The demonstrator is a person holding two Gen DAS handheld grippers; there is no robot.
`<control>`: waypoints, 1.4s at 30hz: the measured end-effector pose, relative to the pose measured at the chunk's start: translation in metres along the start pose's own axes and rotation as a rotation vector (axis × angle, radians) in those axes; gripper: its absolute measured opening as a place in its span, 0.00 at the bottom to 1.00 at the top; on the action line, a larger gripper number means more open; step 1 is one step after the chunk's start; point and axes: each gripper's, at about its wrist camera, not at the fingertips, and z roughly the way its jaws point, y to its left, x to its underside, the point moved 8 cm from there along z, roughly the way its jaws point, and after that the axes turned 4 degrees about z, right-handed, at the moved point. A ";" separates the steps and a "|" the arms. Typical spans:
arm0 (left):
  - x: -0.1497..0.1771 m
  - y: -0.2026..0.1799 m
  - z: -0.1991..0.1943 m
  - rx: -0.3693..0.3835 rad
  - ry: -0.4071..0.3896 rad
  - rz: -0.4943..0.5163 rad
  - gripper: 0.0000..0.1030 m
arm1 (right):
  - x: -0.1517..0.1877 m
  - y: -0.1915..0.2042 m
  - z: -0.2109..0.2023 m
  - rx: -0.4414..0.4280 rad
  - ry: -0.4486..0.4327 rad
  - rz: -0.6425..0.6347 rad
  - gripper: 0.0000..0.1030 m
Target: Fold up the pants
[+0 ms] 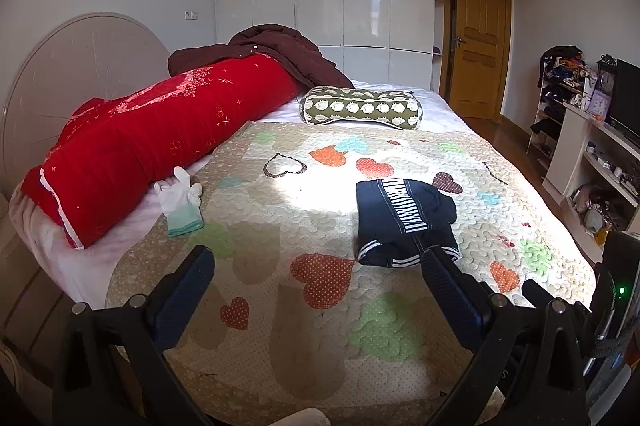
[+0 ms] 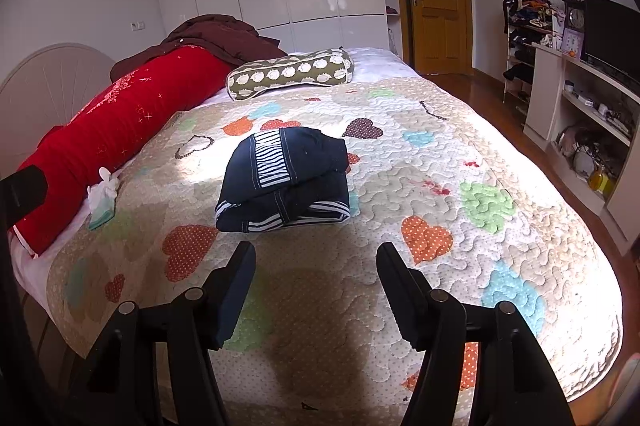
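The navy pants point(image 1: 404, 218) with striped white trim lie folded in a compact bundle on the heart-patterned quilt point(image 1: 320, 306); in the right wrist view the pants point(image 2: 284, 177) sit in the middle of the quilt point(image 2: 460, 266). My left gripper point(image 1: 316, 258) is open and empty above the quilt, its right finger just in front of the bundle's near edge. My right gripper point(image 2: 316, 254) is open and empty, a short way in front of the bundle.
A long red bolster point(image 1: 160, 137) lies along the headboard side, with a brown blanket point(image 1: 272, 53) behind it. A green patterned pillow point(image 1: 360, 105) lies at the far end. A white glove point(image 1: 180, 201) lies by the bolster. Shelves and a TV point(image 2: 608, 29) stand at right.
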 end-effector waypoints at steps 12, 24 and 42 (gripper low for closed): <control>0.008 -0.005 0.007 0.032 0.040 0.000 1.00 | -0.001 0.002 -0.002 0.011 -0.006 -0.021 0.66; 0.013 -0.012 0.010 0.043 0.054 0.019 1.00 | -0.007 -0.002 -0.009 0.035 -0.041 -0.030 0.68; 0.025 -0.020 0.017 0.059 0.089 0.037 1.00 | -0.002 -0.002 -0.005 0.044 -0.023 -0.045 0.69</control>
